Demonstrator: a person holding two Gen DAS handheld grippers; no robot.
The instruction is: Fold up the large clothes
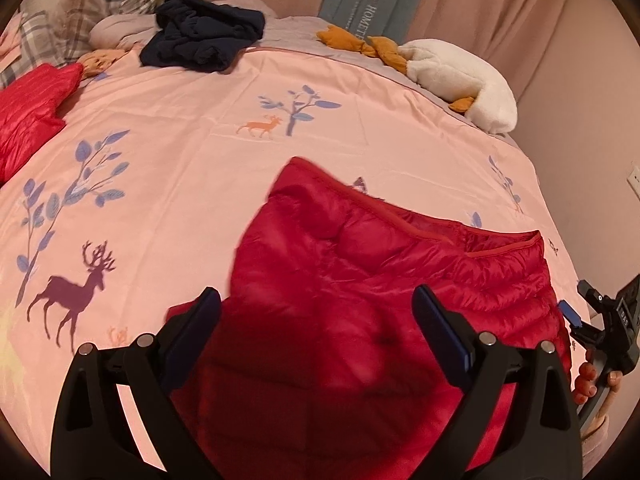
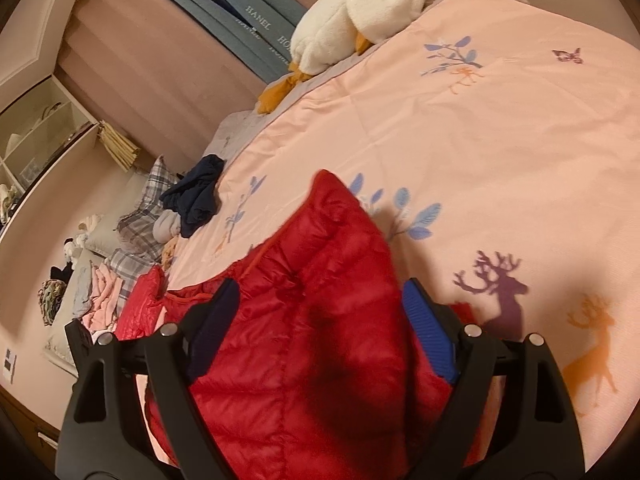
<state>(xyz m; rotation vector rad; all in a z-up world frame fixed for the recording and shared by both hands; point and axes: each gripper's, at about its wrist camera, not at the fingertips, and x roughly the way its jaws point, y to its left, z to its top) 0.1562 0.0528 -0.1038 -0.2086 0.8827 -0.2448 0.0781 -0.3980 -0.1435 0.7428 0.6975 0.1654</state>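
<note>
I am looking down both grippers at a bed covered by a pink duvet point(image 1: 192, 152) printed with deer and blue leaves. A red puffer jacket point(image 1: 360, 280) fills the lower centre of the left wrist view and runs to the lower right, lying on the duvet. My left gripper point(image 1: 316, 312) stands released, its jaws wide apart with the jacket's quilted fabric showing between them; no pad presses on it. In the right wrist view the same jacket point(image 2: 320, 300) rises from the bottom centre, and my right gripper point(image 2: 320, 308) is likewise released, jaws spread on either side of the fabric. A dark navy garment point(image 1: 204, 36) lies crumpled at upper left, a white plush goose point(image 1: 460, 80) at upper right. A second red garment point(image 1: 28, 112) sits at the left edge.
</note>
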